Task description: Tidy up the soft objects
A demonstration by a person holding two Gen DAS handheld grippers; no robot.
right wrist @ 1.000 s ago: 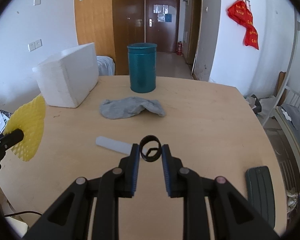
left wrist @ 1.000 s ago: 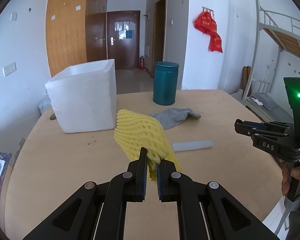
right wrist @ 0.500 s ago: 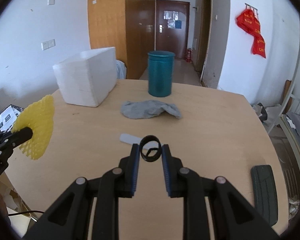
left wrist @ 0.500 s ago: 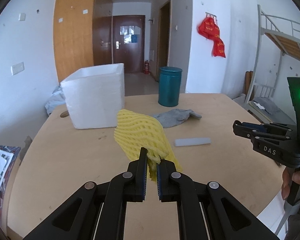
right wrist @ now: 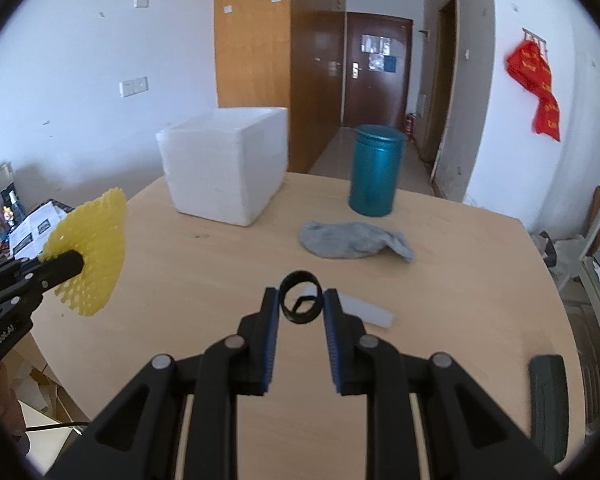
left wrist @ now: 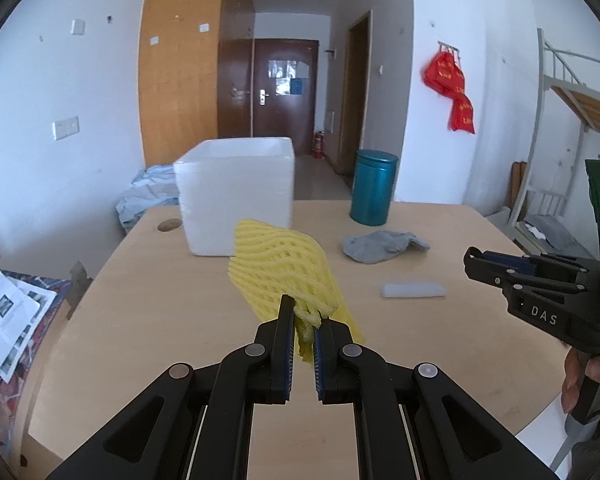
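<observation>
Left gripper (left wrist: pixel 304 320): I have its jaws pinched on the bunched end of the yellow foam net (left wrist: pixel 284 268), which hangs in the air above the table (left wrist: pixel 148 320), in front of the white foam box (left wrist: pixel 236 196).
Right gripper (right wrist: pixel 300 300): its jaws are closed lightly on a black elastic band (right wrist: pixel 300 297), which sits as a small loop between the tips, also off the table.
Step in hand: I judge both loads are headed for the box, the net first.
How I do it well: I lift the net's hanging end above the box rim before moving forward, so it does not snag the wall, and I spread the jaws only once the net is over the opening.
Risk: the band is thin and may slip out.
Left on the table: grey sock (right wrist: pixel 352 240) and a pale foam strip (left wrist: pixel 414 291), near the teal canister (right wrist: pixel 376 168).
</observation>
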